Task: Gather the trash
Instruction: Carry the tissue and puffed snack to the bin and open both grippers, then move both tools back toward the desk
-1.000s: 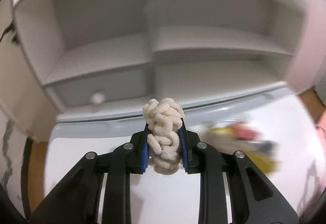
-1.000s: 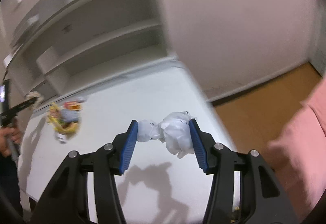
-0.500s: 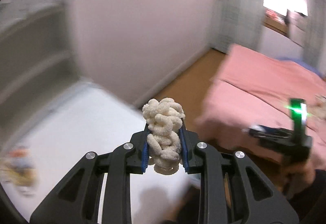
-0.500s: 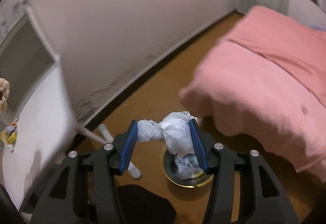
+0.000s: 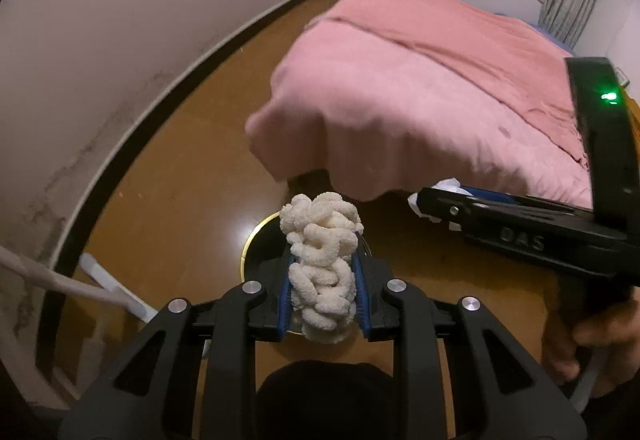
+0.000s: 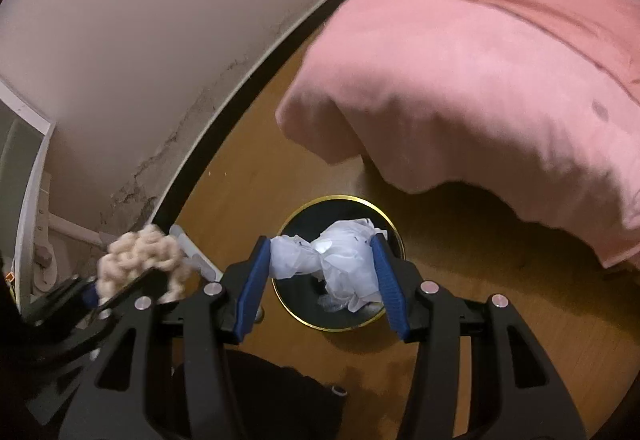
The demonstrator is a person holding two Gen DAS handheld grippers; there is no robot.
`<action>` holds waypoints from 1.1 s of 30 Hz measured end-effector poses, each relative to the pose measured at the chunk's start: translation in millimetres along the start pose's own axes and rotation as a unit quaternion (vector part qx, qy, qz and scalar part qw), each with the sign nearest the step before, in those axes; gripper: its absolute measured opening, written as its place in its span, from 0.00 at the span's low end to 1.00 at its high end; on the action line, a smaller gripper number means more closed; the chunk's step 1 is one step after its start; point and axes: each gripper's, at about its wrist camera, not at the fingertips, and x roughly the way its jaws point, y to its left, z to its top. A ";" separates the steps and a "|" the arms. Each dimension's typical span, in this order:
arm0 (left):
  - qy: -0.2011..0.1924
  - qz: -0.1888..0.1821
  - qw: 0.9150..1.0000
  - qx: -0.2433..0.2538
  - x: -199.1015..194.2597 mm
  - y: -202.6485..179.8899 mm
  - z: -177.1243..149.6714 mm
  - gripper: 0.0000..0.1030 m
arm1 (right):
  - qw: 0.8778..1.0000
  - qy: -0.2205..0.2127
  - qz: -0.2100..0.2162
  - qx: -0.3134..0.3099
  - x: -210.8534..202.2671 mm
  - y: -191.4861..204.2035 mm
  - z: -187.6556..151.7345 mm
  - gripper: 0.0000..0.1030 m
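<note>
Left gripper (image 5: pixel 322 288) clamps cream scrunchie (image 5: pixel 320 260); right gripper (image 6: pixel 320 280) clamps crumpled plastic (image 6: pixel 340 260) above gold-rimmed bin (image 6: pixel 340 324); pink bed (image 6: pixel 500 59) adjacent.

The floor (image 6: pixel 240 175) was smooth, shiny wood. The bin (image 6: pixel 304 215) was dark with a shiny gold rim. The blanket (image 6: pixel 480 79) was soft pink cloth. The wad (image 6: pixel 340 260) looked like thin, crinkly white plastic. The cream bundle (image 5: pixel 320 260) looked soft and loopy. The pads (image 6: pixel 252 288) were ridged blue rubber.
</note>
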 end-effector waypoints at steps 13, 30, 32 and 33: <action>0.024 -0.010 1.000 0.003 22.5 -1.0 -10.5 0.34 | 1.000 0.023 0.005 0.021 14.2 -14.7 -5.0 0.49; -0.007 -0.006 1.000 0.010 -22.8 10.7 -17.2 0.59 | 1.000 0.028 -0.006 0.009 27.0 -4.4 -3.7 0.50; -0.009 -0.007 1.000 0.009 -29.8 12.9 -20.0 0.59 | 1.000 0.026 -0.002 0.010 26.8 -1.6 -3.3 0.50; -0.010 -0.006 1.000 0.010 -33.5 13.6 -21.4 0.59 | 1.000 0.023 0.000 0.010 26.9 0.7 -2.1 0.52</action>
